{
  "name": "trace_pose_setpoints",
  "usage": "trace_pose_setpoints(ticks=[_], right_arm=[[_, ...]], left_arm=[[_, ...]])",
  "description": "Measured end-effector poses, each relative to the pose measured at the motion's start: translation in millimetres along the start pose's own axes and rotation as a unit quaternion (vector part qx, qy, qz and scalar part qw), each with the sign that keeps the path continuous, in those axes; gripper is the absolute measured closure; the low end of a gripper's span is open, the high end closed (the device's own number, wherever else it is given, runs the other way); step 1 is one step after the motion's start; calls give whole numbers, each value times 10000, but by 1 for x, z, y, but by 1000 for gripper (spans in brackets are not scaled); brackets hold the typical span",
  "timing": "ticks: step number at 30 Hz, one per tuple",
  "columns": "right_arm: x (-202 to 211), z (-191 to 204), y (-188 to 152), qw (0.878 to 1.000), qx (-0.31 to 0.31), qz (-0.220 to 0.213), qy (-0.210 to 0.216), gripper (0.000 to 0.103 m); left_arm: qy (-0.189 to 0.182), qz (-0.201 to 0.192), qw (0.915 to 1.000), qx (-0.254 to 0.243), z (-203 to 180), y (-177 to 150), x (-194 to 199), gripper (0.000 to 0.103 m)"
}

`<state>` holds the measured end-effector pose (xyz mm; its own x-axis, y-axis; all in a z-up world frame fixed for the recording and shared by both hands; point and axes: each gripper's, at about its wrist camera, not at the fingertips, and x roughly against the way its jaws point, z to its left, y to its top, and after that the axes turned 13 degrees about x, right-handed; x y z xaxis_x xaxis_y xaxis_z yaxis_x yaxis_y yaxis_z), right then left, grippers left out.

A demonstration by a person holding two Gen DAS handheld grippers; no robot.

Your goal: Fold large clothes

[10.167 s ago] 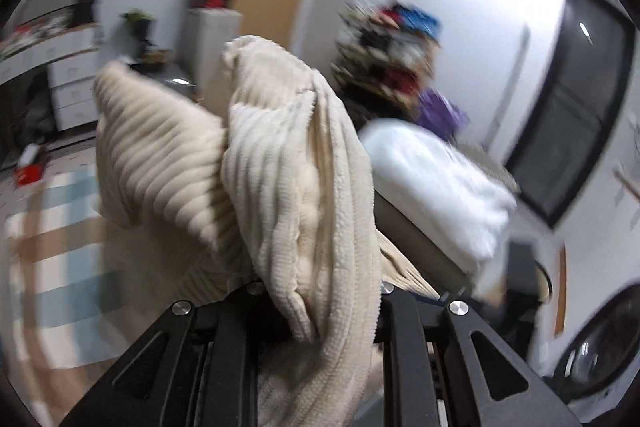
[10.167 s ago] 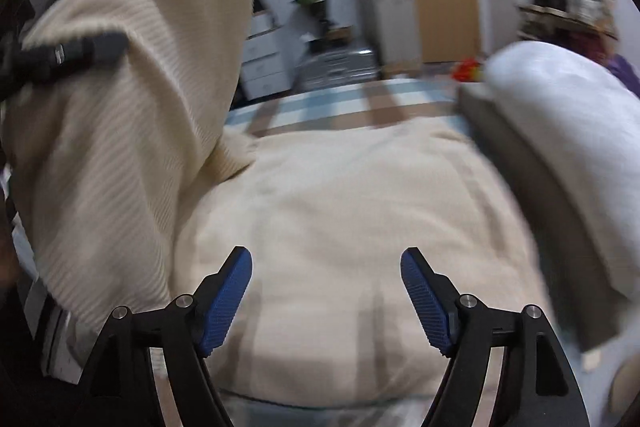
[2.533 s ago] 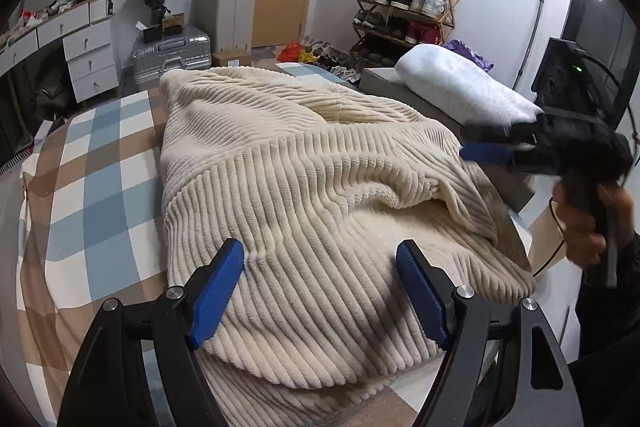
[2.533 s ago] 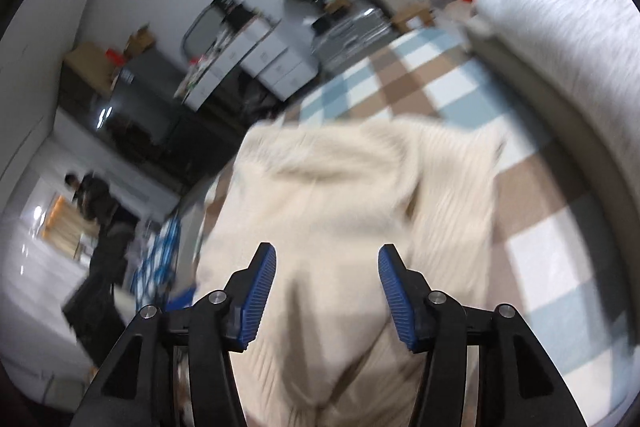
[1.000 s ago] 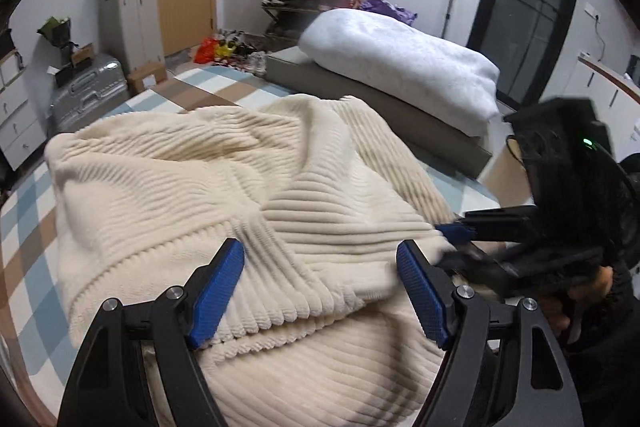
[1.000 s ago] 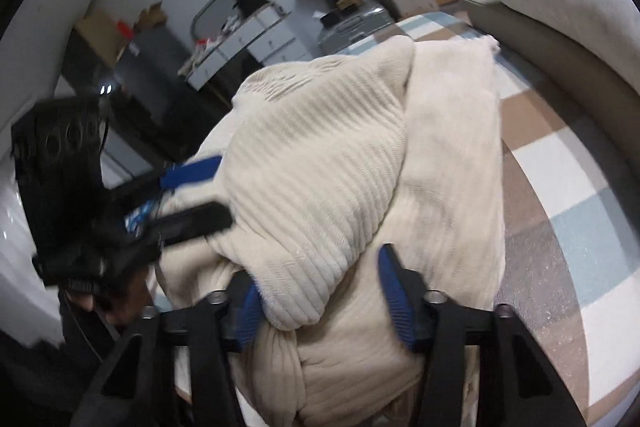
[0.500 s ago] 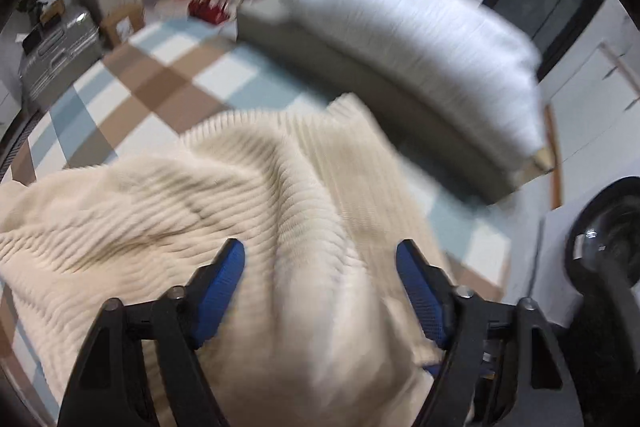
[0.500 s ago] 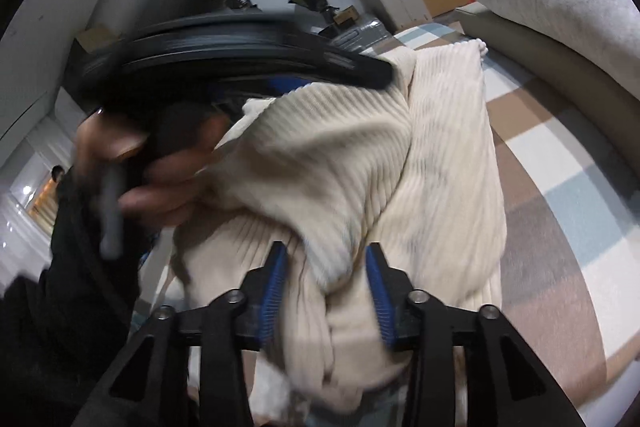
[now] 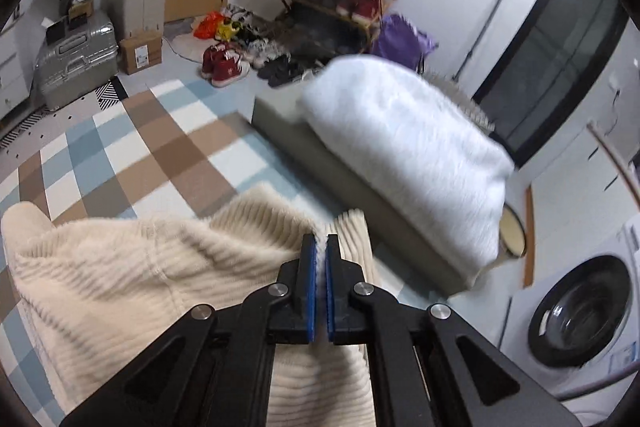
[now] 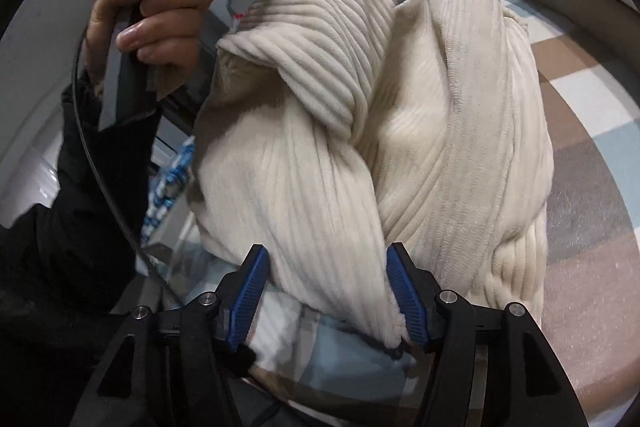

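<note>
So the left claw [image 9: 319,247] is pinched fully closed on an edge of the big cream ribbed-knit sweater [image 10: 400,131], with a sliver of fabric squeezed between its blue pads, and it's got that edge lifted up off the blue, brown and white checked bed cover [image 9: 132,147]. In the right wrist view the sweater hangs in a twisted bunch running top to bottom, high end up at the left claw and the person's left hand [image 10: 156,7], low end dropping right into the right claw [image 10: 328,291]. The right claw's jaws are opening, about halfway, with the lower fold of the sweater sitting between them, brushing the right pad but not squeezed as far as I can tell. The key bit: the loose bottom hem is right at the right claw, so that's the hand for grabbing it, imo, then spreading the thing out flat.
</note>
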<state>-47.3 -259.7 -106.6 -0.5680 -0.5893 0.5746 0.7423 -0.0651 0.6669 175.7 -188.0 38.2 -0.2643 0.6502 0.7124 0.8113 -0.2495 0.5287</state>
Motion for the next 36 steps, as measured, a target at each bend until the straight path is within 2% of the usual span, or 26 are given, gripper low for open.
trace_pose_setpoints(ticks=[2, 4, 5, 7, 8, 11, 12, 13, 14, 15, 16, 21, 22, 24, 27, 29, 31, 32, 33, 34, 36], right_arm=[[7, -2, 4, 9998, -179, -80, 104, 45], [13, -2, 11, 9992, -208, -299, 149, 44], [13, 0, 17, 9991, -171, -398, 38, 44], [4, 0, 21, 9993, -182, -254, -194, 49], [-2, -2, 22, 9992, -235, -158, -279, 53], [-3, -1, 17, 9989, -283, -88, -354, 53], [-1, 0, 16, 9990, -267, -107, -330, 52], [2, 0, 14, 9991, -274, -112, -307, 52], [4, -1, 12, 9991, -297, -106, -298, 52], [4, -1, 9, 9990, -311, -95, -291, 52], [4, -1, 7, 9990, -324, -88, -290, 53], [4, -4, 13, 9988, -344, -89, -332, 52], [-1, -3, 23, 9987, -344, -82, -354, 52], [-4, 4, 19, 9988, -325, -85, -368, 52], [-2, 4, 16, 9988, -312, -77, -365, 53], [-4, 4, 16, 9989, -342, -81, -313, 53], [-5, 1, 17, 9988, -369, -73, -298, 53], [-3, -4, 17, 9988, -377, -69, -297, 53], [-3, -3, 18, 9988, -375, -72, -312, 52], [1, -6, 19, 9988, -367, -86, -322, 51], [2, -4, 21, 9985, -356, -166, -381, 51]], left_arm=[[-182, -33, 9997, 161, 4, 9, -4, 103], [-287, -104, 9995, 100, 0, 11, -2, 103], [-284, -134, 9995, 35, -2, 11, -2, 103], [-235, -160, 9996, -78, -6, 11, -1, 103], [-231, -85, 9995, -177, -8, 8, -3, 103], [-102, 395, 9972, -629, -14, -10, -8, 103], [-7, 528, 9952, -827, -16, -20, -10, 99], [76, 601, 9933, -981, -17, -27, -11, 78], [212, 674, 9906, -1172, -18, -37, -13, 45], [327, 678, 9889, -1279, -18, -42, -15, 34], [467, 616, 9871, -1400, -19, -48, -19, 31], [1240, 1036, 9725, -1674, -16, -58, -50, 31], [1491, 1033, 9687, -1695, -14, -58, -57, 31], [1784, 993, 9650, -1644, -5, -57, -62, 31], [1616, 989, 9718, -1405, 3, -54, -55, 31], [1455, 905, 9739, -1489, 0, -55, -47, 31], [1235, 1053, 9763, -1429, 0, -58, -52, 31], [1202, 1182, 9757, -1396, 2, -60, -59, 41], [1267, 1147, 9747, -1439, 2, -63, -63, 58], [1389, 1040, 9730, -1521, 3, -65, -66, 85], [1360, 844, 9755, -1509, 1, -65, -62, 94]])
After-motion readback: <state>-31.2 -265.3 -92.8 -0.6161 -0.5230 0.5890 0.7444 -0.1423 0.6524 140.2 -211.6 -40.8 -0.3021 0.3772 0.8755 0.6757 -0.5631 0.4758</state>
